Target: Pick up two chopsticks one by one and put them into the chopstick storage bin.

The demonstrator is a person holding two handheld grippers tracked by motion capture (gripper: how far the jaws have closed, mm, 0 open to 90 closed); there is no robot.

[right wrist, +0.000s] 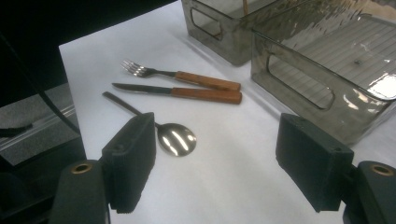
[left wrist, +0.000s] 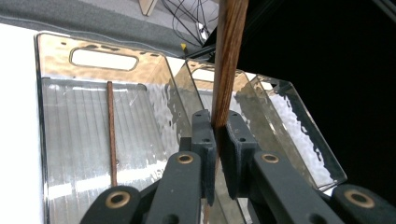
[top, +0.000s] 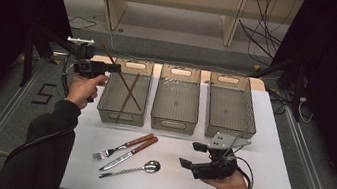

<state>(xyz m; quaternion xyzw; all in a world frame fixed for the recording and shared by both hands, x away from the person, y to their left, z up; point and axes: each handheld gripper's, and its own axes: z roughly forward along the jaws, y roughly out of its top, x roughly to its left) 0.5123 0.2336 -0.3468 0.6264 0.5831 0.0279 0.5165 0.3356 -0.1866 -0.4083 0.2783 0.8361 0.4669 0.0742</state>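
Here the left hand-held gripper (top: 112, 68) is clamped on a wooden chopstick (left wrist: 227, 60), held over the left bin (top: 104, 107), where a second chopstick (top: 128, 96) already lies. The stick is judged light, stiff and smooth, prone to pivot; a mid-shaft grip suits it. The right hand-held gripper (right wrist: 215, 163) hangs wide open and empty above the desk (top: 270, 180), near the spoon (right wrist: 175, 139).

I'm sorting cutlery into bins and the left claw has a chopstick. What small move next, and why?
Probably lower the left claw over the left bin and open it: it grips a chopstick beside that bin, where its mate already lies.
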